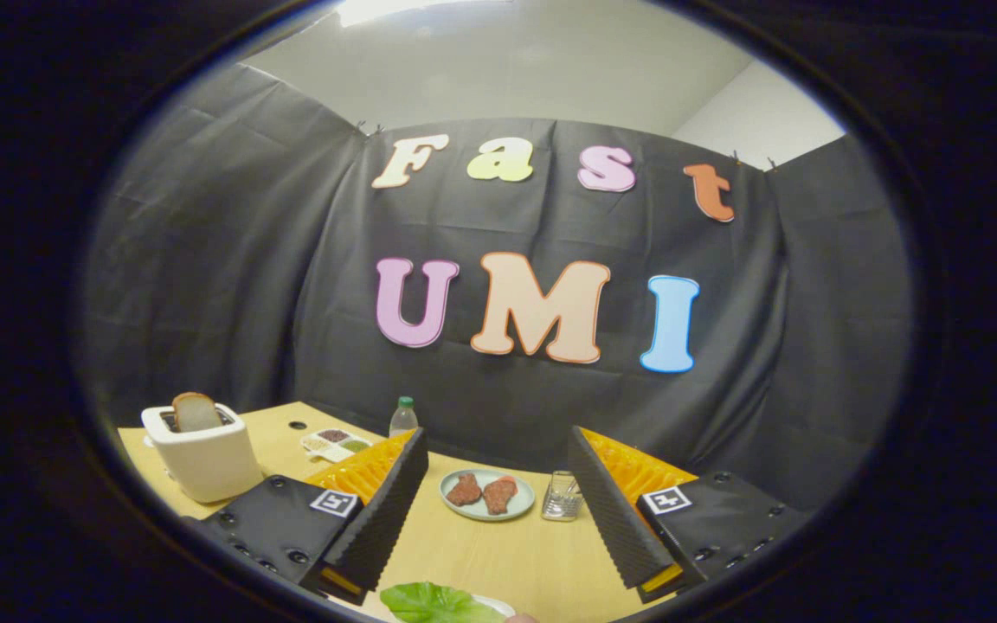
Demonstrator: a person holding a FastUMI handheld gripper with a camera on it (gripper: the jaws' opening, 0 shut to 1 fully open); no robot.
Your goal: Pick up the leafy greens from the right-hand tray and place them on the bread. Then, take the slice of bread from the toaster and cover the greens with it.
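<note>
In the gripper view, the gripper (498, 510) hangs spread and empty above the table (498, 554). The leafy greens (438, 603) lie just below its fingers (what they rest on is cut off). The bread slice (196, 412) stands in the toaster (204, 454), so covering looks undone.

Green leafy greens (438, 603), cream toaster (204, 454), brown bread (196, 412), pale-green plate (486, 512)

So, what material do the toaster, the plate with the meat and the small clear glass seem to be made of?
Toaster: probably plastic, cream, matt, with soft rounded edges and no metallic shine.
Plate: likely ceramic or melamine, pale grey-green, smooth with a slight sheen.
Glass: clear glass or hard plastic, ribbed; the table shows through it.
The gripper is open, fingers holding nothing.
</note>
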